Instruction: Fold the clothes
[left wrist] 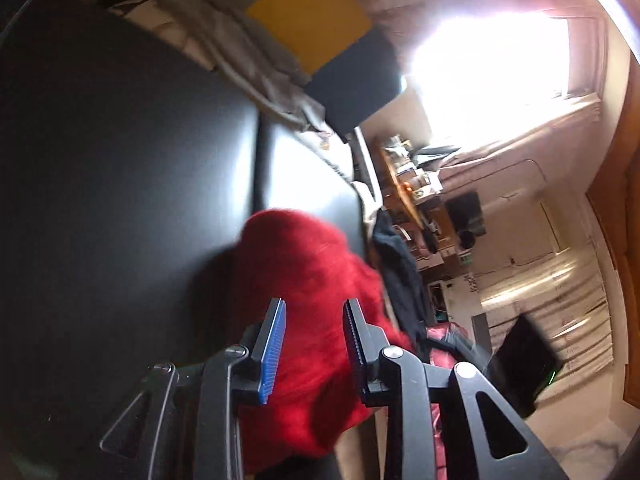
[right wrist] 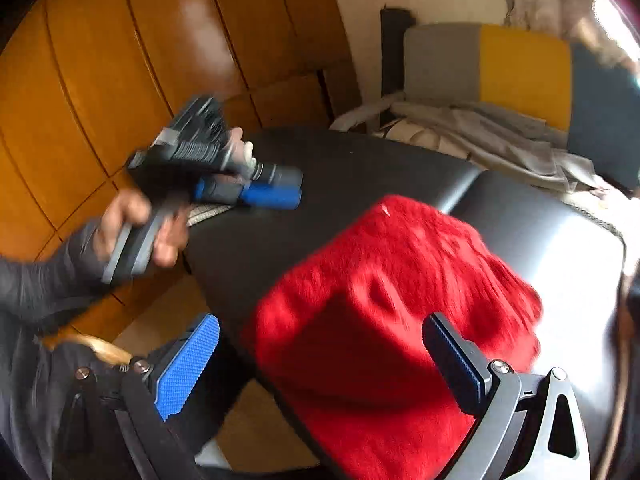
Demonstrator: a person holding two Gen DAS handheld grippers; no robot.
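The fuzzy red knitted garment (right wrist: 396,316) lies folded on the black glossy table (right wrist: 348,168), lower centre of frame. The right gripper (right wrist: 320,364) stands wide apart above it. The left gripper (left wrist: 314,344), jaws parted and empty, hovers at the garment's edge.

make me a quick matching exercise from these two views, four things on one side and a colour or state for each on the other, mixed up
Things:
1. fuzzy garment
2. table
3. right tool
4. middle cushion

Colour or state:
A. yellow
B. open, fingers spread wide
C. red, bunched in a heap
D. black, glossy top

Pairs: 1-C, 2-D, 3-B, 4-A
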